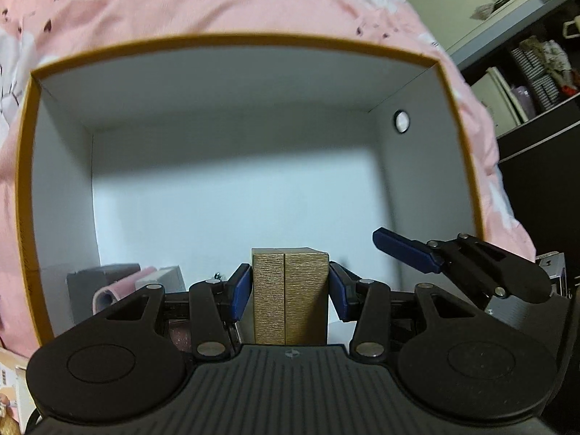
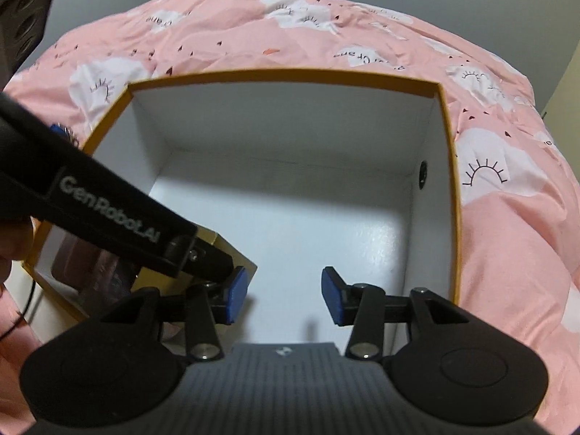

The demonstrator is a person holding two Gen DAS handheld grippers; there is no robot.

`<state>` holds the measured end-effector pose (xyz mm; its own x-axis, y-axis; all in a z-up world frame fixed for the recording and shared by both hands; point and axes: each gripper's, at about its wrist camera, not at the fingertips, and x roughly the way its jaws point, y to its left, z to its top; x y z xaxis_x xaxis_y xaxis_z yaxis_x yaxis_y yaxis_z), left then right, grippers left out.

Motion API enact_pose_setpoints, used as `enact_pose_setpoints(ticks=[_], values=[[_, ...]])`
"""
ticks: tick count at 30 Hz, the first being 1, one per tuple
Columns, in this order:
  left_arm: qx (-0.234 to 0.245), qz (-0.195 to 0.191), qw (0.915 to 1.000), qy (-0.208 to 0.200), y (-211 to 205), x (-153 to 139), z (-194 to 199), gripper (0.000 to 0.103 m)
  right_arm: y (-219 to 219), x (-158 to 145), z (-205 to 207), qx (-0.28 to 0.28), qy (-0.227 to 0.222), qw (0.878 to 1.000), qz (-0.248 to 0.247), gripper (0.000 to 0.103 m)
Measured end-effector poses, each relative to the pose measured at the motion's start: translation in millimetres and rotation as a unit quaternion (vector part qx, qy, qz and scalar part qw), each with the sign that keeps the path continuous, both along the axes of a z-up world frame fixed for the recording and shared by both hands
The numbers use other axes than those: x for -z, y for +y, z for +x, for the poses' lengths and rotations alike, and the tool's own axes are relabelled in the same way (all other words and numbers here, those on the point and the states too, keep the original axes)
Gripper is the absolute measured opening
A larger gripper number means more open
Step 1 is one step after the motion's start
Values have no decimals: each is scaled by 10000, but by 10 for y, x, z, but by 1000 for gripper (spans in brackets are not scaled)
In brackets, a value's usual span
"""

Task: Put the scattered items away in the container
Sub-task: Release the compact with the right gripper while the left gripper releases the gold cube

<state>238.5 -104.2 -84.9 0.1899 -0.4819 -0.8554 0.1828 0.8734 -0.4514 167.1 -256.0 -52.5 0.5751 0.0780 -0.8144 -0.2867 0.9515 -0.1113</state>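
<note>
Here your left gripper (image 1: 290, 290) clamps the gold box (image 1: 290, 297) over the container (image 1: 232, 45). Your right gripper (image 2: 284, 295) gapes, holding nothing. Items (image 1: 119, 286) at the near-left corner sit half-hidden.

Our left gripper (image 1: 290, 291) has its two blue pads (image 1: 241, 291) pressed flat against opposite sides of something held upright between them, near the box's near edge. Our right gripper (image 2: 284, 295) hangs over the same near edge with its jaws spread and the blue pads (image 2: 331, 295) apart, nothing between them. From the left wrist view it shows at the right with one blue fingertip raised. The left gripper's black body crosses the right wrist view diagonally.
</note>
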Motion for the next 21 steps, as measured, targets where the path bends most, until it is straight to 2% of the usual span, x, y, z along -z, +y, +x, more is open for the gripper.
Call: enact_pose_setpoints(ticks=[6,10,17,21], values=[[-2,147,9988,477,-16,129,4,52,-16,95,35,-79,166,9998,-10,49],[-7,173,9980,605,-4,146,-25,52,-13,154,32,-119,255,9996,-54,49],[-63,155,9987,479,64,56,-98,53,-13,166,14,-119,272,9995,-51,49],[-173,142,9997,114,96,-64,-213,55,-5,193,24,-122,350,9993,-43,49]])
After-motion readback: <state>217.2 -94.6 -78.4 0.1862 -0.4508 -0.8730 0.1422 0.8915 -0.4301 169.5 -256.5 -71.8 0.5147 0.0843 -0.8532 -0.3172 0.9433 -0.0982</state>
